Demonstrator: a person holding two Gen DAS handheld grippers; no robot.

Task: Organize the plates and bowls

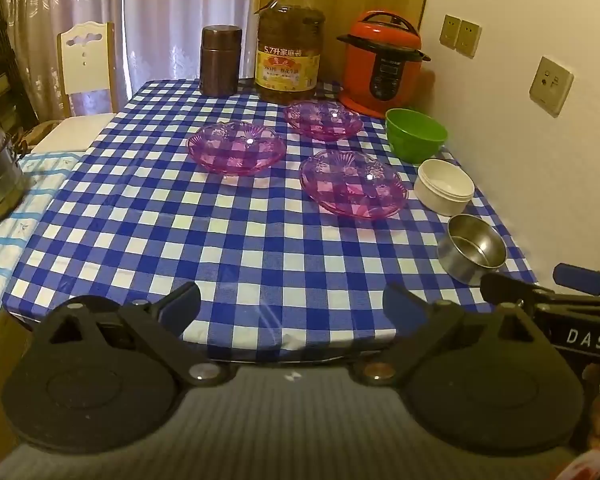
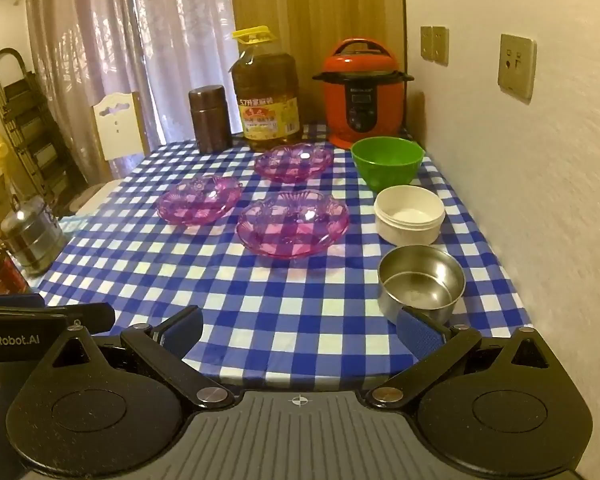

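Plates (image 1: 354, 183) and bowls (image 2: 421, 282) lie beyond both empty, spread-apart jaws.

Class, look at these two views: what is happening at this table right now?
A person holds two grippers at the near edge of the checked table. The left gripper and right gripper are both open and hold nothing. Three pink plates lie apart, and the green bowl, white bowl and steel bowl line the wall side, unstacked.
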